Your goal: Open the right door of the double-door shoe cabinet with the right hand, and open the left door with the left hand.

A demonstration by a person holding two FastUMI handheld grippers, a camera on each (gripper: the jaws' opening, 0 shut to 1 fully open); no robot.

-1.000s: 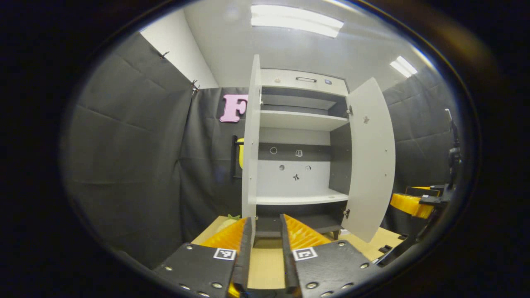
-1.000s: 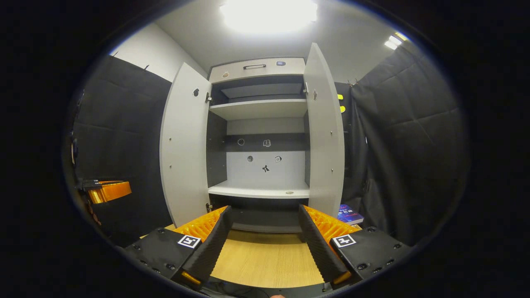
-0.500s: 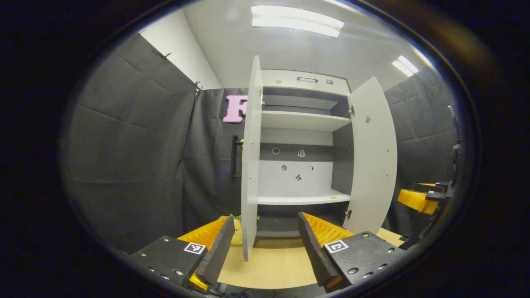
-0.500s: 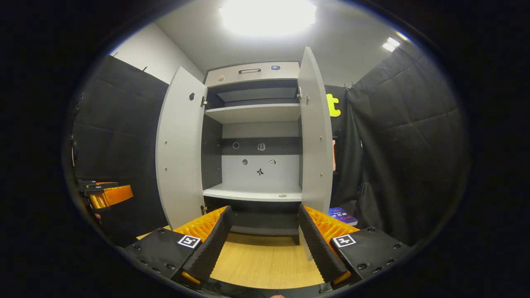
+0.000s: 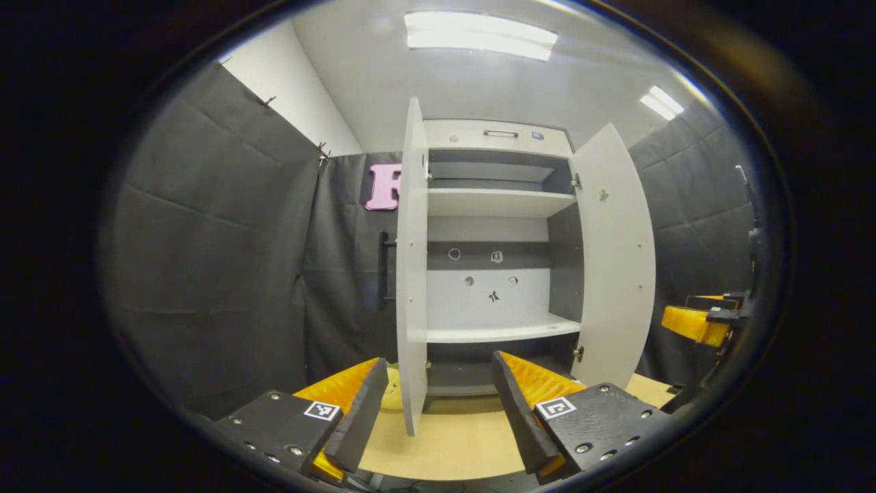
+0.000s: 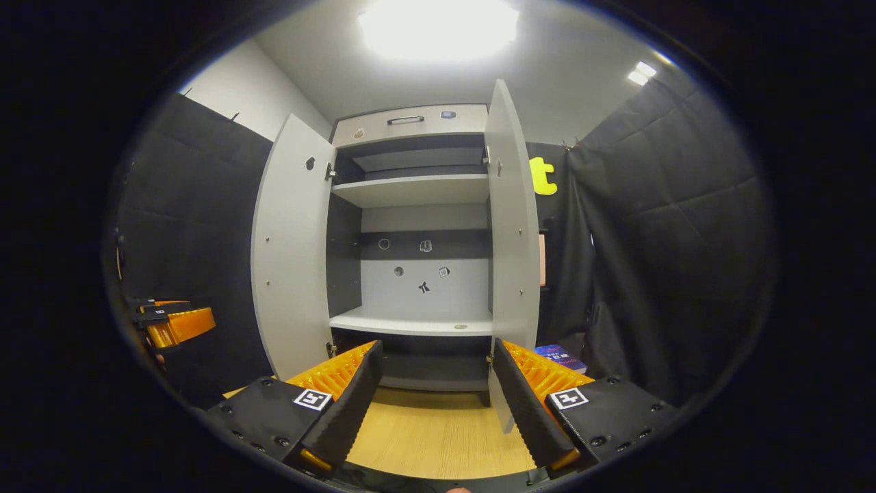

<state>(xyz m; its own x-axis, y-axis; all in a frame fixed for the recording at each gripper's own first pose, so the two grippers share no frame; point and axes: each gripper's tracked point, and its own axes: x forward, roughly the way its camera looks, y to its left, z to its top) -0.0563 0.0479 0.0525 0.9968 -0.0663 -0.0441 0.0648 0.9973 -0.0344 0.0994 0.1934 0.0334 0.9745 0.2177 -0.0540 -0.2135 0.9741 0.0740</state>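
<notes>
Both the left door (image 5: 413, 274) and right door (image 6: 510, 233) of the shoe cabinet (image 6: 410, 205) are swung open; the left gripper (image 5: 434, 411) and right gripper (image 6: 434, 404) are spread, nothing held.

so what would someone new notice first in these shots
The tall shoe cabinet at centre, with the left door and right door both swung wide and its shelves bare. Low in the right gripper view the right claw gapes open over the wooden floor.

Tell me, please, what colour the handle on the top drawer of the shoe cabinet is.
The handle is dark, black or near it, against the pale grey drawer front; the right gripper view shows it best.
</notes>
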